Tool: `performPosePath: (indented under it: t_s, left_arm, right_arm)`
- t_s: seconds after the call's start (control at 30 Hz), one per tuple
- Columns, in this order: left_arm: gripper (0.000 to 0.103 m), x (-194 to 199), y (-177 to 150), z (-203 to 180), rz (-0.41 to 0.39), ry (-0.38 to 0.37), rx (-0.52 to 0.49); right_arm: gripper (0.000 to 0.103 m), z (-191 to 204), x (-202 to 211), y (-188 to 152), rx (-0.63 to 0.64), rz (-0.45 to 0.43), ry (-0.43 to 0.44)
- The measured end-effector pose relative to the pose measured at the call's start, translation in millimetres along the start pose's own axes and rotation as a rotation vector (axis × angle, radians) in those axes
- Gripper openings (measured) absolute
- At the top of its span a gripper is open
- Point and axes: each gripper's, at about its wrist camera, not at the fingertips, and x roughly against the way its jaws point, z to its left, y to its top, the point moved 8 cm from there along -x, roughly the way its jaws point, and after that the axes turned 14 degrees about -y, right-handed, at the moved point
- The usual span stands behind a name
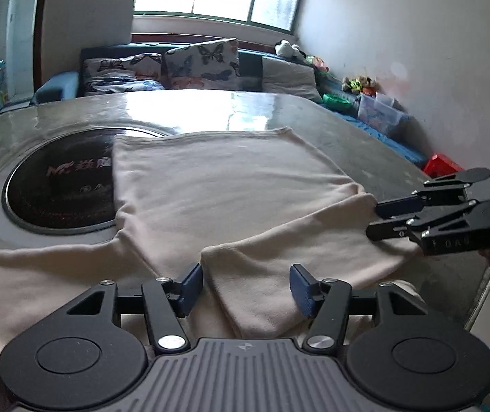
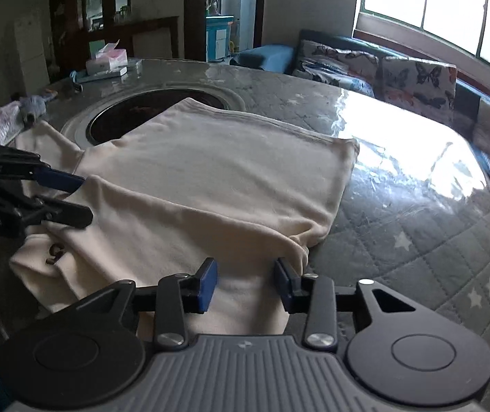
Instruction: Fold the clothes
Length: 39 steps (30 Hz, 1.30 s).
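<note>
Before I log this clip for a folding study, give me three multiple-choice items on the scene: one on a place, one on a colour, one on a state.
1. The cream shirt partly covers:
A. a round black hotplate
B. a laptop
C. a basket

2. The pads on the tongs are:
A. red
B. blue
C. green

3. The left tongs are:
A. shut on the shirt
B. open above the shirt
C. out of view

Key: 1 A, cloth overlaps the hotplate's edge; 2 B, the pads show blue in both views; 3 B, a wide gap shows between the fingers.
</note>
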Motion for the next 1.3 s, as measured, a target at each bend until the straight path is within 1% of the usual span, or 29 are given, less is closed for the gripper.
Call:
performPosePath:
  t_s: [0.07,0.13,0.2,0.27,0.33,0.37,0.4,0.47,0.67,0.77,0.8,0.83,0.87,0.93,1.0,1.03,1.13,1.17,1.2,1.23,1.3]
  left_arm:
    - [0.061,7,0,2,-0.017,0.013,0.006]
    - [0.062,14,0,5,-0.031,0.032,0.017]
    - [0.069,22,-1,10,-0.047,0.054,0.035]
    - [0.073,30,-4,16,-0.061,0.082,0.052]
    - [0.076,40,-7,23,-0.072,0.113,0.069]
    - [0.082,46,-8,27,-0.082,0.135,0.074]
    - [0.086,52,-8,31,-0.093,0.159,0.080]
    - [0.089,67,-10,43,-0.122,0.214,0.097]
    - [0.089,108,-17,93,-0.189,0.418,0.202]
    - [0.087,128,-20,121,-0.220,0.541,0.261]
    - [0.083,134,-21,131,-0.226,0.582,0.278]
    - [0.082,139,-22,141,-0.233,0.615,0.303]
    - [0.080,144,-24,151,-0.238,0.637,0.332]
    - [0.075,150,-28,168,-0.250,0.663,0.392]
    - [0.069,151,-30,180,-0.254,0.671,0.432]
    - [0.069,151,-30,184,-0.257,0.673,0.441]
    - [0.059,150,-28,189,-0.265,0.693,0.435]
    - [0.055,149,-27,190,-0.267,0.699,0.434]
    - [0.049,149,-26,191,-0.270,0.703,0.434]
    - [0.045,148,-25,190,-0.272,0.708,0.434]
    - [0.023,146,-25,190,-0.284,0.686,0.446]
  right_arm:
    - [0.045,5,5,5,0.020,-0.017,0.000]
    - [0.045,15,7,11,0.041,-0.028,0.026]
    - [0.046,28,7,15,0.062,-0.034,0.057]
    - [0.046,41,7,19,0.084,-0.040,0.088]
    - [0.046,54,-1,19,0.104,-0.022,0.111]
    - [0.046,60,-5,17,0.114,-0.011,0.123]
    - [0.046,64,-7,17,0.124,-0.006,0.122]
    - [0.046,71,-7,21,0.151,-0.012,0.120]
    - [0.046,85,-1,37,0.207,-0.036,0.135]
    - [0.046,91,-1,41,0.221,-0.040,0.141]
    - [0.046,93,-1,41,0.223,-0.039,0.145]
    - [0.046,95,-1,41,0.227,-0.039,0.148]
    - [0.046,97,-1,41,0.231,-0.039,0.151]
    - [0.046,100,-1,41,0.237,-0.040,0.155]
    - [0.046,101,-1,41,0.239,-0.040,0.158]
    - [0.046,101,-1,41,0.238,-0.038,0.156]
    - [0.046,99,-2,40,0.232,-0.032,0.151]
    - [0.046,99,-2,39,0.229,-0.030,0.149]
    - [0.046,98,-3,39,0.227,-0.029,0.148]
    - [0.046,97,-2,39,0.227,-0.029,0.146]
    - [0.046,95,-1,38,0.222,-0.031,0.143]
